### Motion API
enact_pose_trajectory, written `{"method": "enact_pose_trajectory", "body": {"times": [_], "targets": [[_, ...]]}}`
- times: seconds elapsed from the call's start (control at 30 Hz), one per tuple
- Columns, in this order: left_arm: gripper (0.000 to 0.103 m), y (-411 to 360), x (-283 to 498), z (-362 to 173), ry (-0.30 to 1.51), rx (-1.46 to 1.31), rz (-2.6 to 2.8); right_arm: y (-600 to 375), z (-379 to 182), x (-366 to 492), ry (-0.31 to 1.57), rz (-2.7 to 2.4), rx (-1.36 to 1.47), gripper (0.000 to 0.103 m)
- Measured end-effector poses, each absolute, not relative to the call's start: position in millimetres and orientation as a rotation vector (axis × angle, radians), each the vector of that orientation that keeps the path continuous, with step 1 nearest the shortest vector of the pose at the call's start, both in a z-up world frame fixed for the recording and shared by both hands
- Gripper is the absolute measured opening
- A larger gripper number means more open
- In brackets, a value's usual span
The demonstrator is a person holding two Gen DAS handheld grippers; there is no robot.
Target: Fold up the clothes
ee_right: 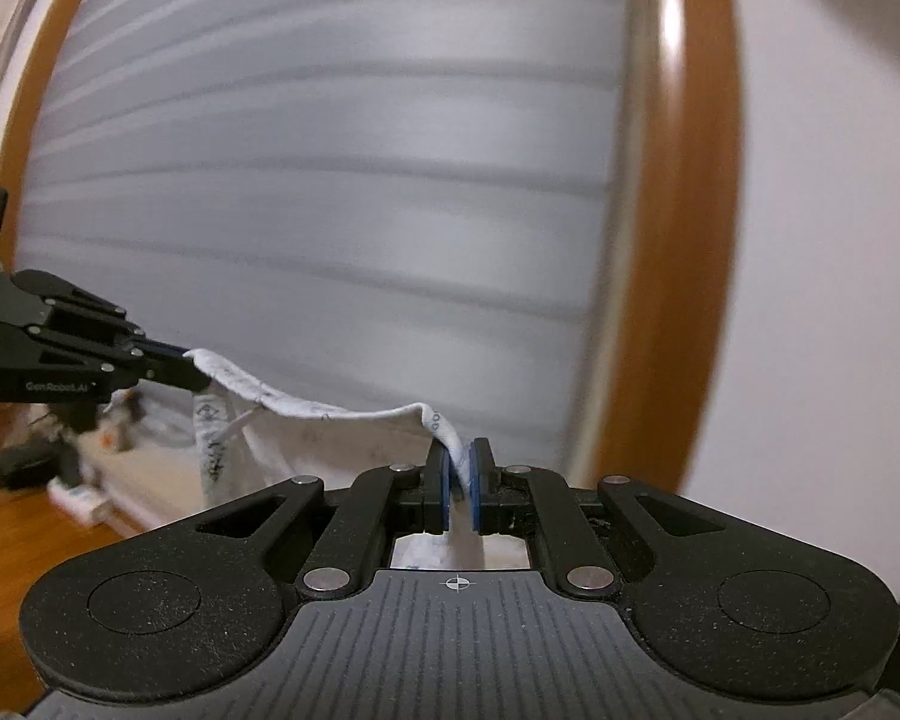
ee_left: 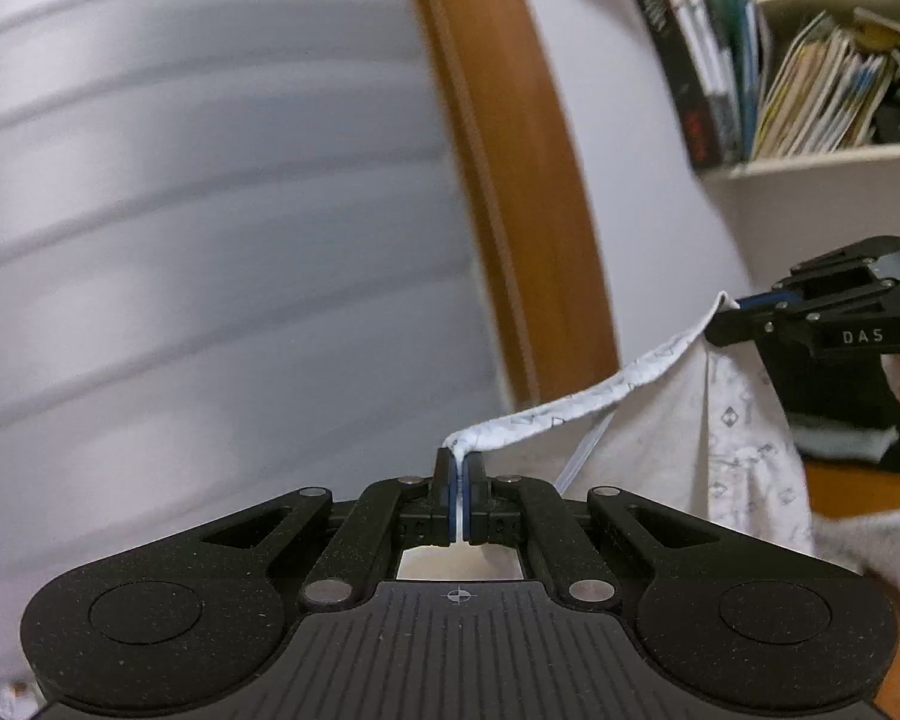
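Both grippers point roughly level, side by side, the left gripper (ee_left: 461,468) and right gripper (ee_right: 459,468) each clamped tight on cloth.

blurred blinds (ee_left: 210,210), garment's (ee_left: 738,432) lower part hidden

Count, both wrist views:
- Grippers: 2. Left gripper (ee_left: 461,468), lower centre of left view; right gripper (ee_left: 727,319), right edge of same view.
- Garments: 1. White patterned garment (ee_left: 678,438), centre right.
- Wooden frame (ee_left: 510,180) uprights: 2 in right view.
- Bookshelf (ee_left: 810,162): 1, upper right.
- Books: too blurred to count.
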State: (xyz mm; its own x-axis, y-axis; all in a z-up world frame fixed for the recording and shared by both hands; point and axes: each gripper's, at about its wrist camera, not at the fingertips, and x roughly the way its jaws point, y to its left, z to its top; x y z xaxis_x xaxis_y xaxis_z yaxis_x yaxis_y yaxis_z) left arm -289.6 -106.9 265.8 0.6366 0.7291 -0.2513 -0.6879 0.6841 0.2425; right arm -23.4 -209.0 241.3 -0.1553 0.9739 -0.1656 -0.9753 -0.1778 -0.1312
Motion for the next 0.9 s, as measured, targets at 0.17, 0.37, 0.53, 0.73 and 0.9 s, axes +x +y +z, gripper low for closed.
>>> {"method": "enact_pose_trajectory", "body": {"times": [0.17,0.37,0.53,0.73,0.9], "targets": [[0.002,-87.7,-313.6,215.0,0.42,0.049,0.832,-187.2,190.3,-51.1,0.098,1.78,-0.346,0.009],[0.002,-73.5,-322.5,178.7,0.458,-0.003,0.835,-174.7,153.4,-72.4,0.116,1.765,-0.45,0.009],[0.002,-68.5,-317.4,169.2,0.468,-0.016,0.852,-177.6,138.7,-72.7,0.138,1.773,-0.52,0.022],[0.002,-51.4,-312.2,150.4,0.489,-0.046,0.902,-183.3,122.1,-55.5,0.189,1.782,-0.569,0.025],[0.002,-40.1,-323.6,128.0,0.529,-0.084,0.924,-188.5,98.0,-53.9,0.241,1.811,-0.617,0.027]]}}
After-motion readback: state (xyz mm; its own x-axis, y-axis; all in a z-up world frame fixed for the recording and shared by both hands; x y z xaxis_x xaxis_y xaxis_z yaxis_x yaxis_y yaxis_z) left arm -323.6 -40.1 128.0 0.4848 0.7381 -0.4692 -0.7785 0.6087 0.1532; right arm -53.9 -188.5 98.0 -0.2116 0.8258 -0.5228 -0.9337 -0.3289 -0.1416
